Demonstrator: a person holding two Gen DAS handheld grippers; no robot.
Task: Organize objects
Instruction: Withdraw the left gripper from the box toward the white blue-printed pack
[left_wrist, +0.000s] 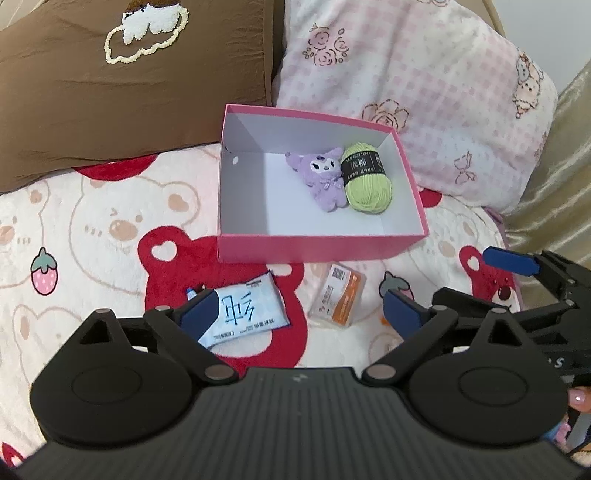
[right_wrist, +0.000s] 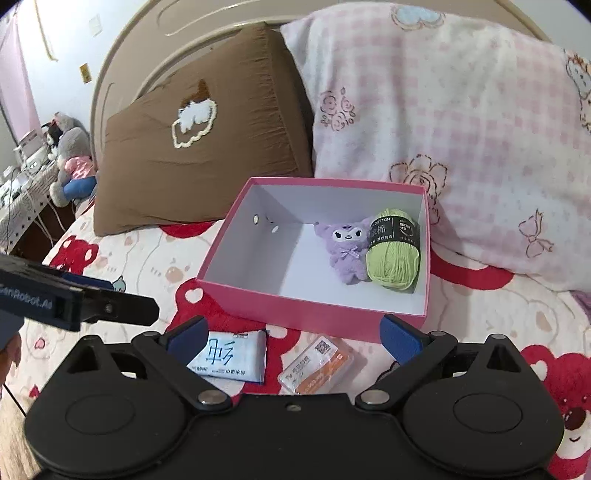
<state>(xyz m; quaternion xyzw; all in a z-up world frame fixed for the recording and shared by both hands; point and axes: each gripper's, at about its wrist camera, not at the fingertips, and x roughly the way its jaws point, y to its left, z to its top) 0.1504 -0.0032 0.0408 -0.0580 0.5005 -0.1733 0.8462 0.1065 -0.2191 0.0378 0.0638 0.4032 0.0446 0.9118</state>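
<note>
A pink box (left_wrist: 317, 247) (right_wrist: 314, 314) with a white inside stands on the bed blanket. In it a purple plush (left_wrist: 323, 175) (right_wrist: 347, 245) lies against a green yarn ball (left_wrist: 365, 181) (right_wrist: 393, 251). In front of the box, on the blanket, lie a white-and-blue tissue pack (left_wrist: 247, 310) (right_wrist: 232, 356) and a small clear packet with an orange label (left_wrist: 338, 295) (right_wrist: 317, 363). My left gripper (left_wrist: 300, 305) hovers open above these two, holding nothing. My right gripper (right_wrist: 294, 336) is also open and empty, just short of the box's front wall.
A brown pillow (left_wrist: 129, 92) and a pink checked pillow (left_wrist: 406, 74) lean behind the box. The right tool's black body (left_wrist: 561, 280) sits close on the right; the left tool's body (right_wrist: 74, 302) reaches in at the left. A bedside table with a stuffed toy (right_wrist: 70, 162) is far left.
</note>
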